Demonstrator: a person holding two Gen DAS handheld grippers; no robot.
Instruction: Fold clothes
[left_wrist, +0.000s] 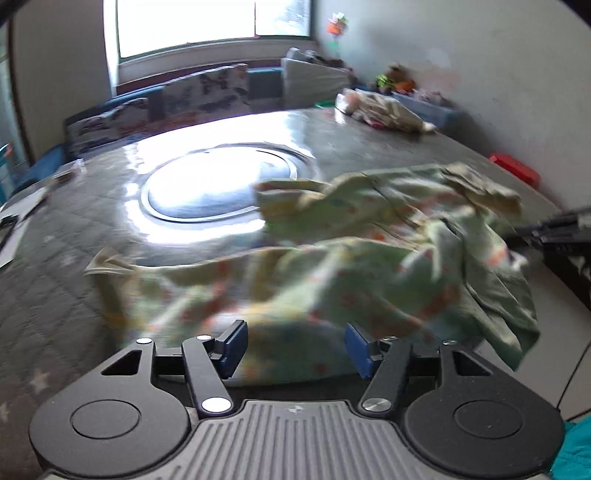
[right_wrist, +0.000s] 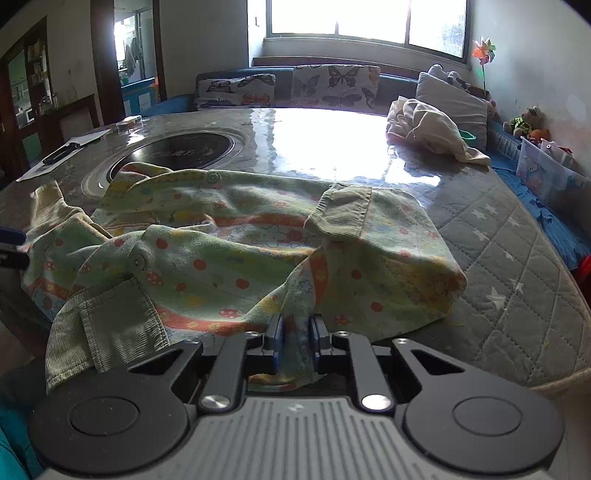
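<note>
— Right gripper (right_wrist: 297, 332) first, since it sits closest: what are its pads doing?

— Pinching a bunched fold of the patterned garment (right_wrist: 236, 251) between them, at the near edge of the table (right_wrist: 517, 266). The cloth runs straight through the narrow gap and hangs out below.

— And the left gripper (left_wrist: 295, 349)?

— Its blue pads stand well apart, nothing pressed between them. The garment lies just past them, blurred in that view, draped over the near edge of the table.

— Where does the garment spread to?

— From the near edge toward the middle, one end reaching the dark round inset (right_wrist: 184, 149) in the tabletop. A ribbed cuff (right_wrist: 340, 214) is turned up on top, and another ribbed piece hangs over the near edge at the left of the right wrist view.

— Anything else on the table?

— A pale heap of clothes (right_wrist: 432, 133) near the far right corner, well apart from the garment, and a sheet of paper (right_wrist: 62, 153) by the left edge.
</note>
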